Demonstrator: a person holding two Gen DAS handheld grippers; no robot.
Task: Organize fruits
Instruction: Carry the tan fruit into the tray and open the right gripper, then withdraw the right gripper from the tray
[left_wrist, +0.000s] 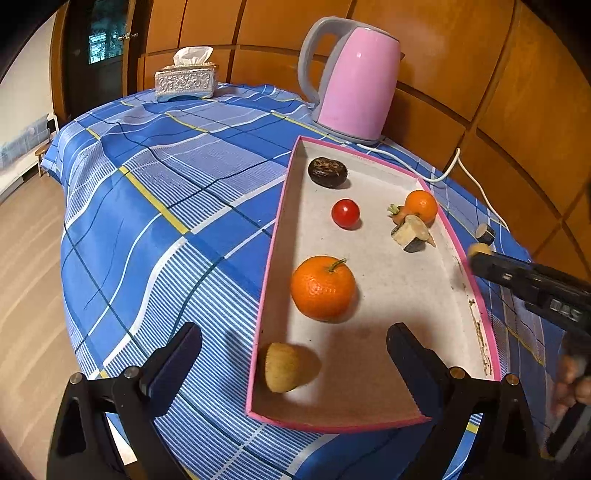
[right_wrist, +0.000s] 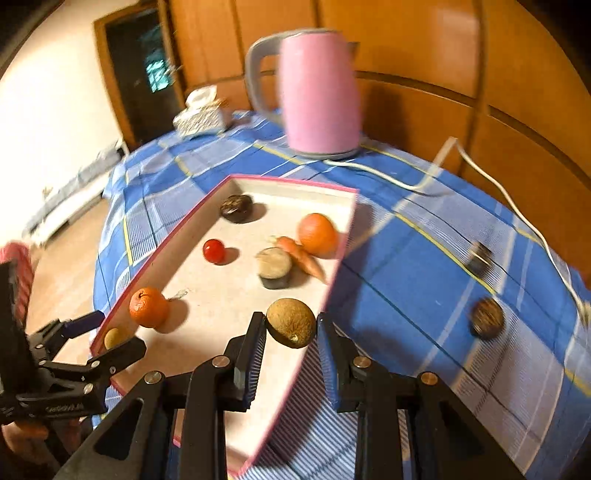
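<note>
A pink-rimmed tray (left_wrist: 275, 258) (right_wrist: 341, 254) lies on the blue checked cloth. It holds a large orange (left_wrist: 323, 288) (right_wrist: 147, 307), a cherry tomato (left_wrist: 345, 213), a dark round fruit (left_wrist: 328, 171), a small orange (left_wrist: 421, 206), a carrot (right_wrist: 303, 256) and a cut root piece (left_wrist: 410, 232). A brown kiwi-like fruit (left_wrist: 288, 367) rests in the near left corner, between the wide-apart fingers of my open left gripper (left_wrist: 291, 358) (right_wrist: 105, 334). My right gripper (right_wrist: 291, 328) (left_wrist: 480, 254) is shut on a tan round fruit (right_wrist: 291, 323), held above the tray's right rim.
A pink kettle (left_wrist: 351, 77) stands behind the tray, its white cord (right_wrist: 498, 184) trailing over the cloth. A tissue box (left_wrist: 184, 79) sits at the far corner. Right of the tray, a dark round fruit (right_wrist: 487, 318) and a dark cut piece (right_wrist: 480, 256) lie on the cloth.
</note>
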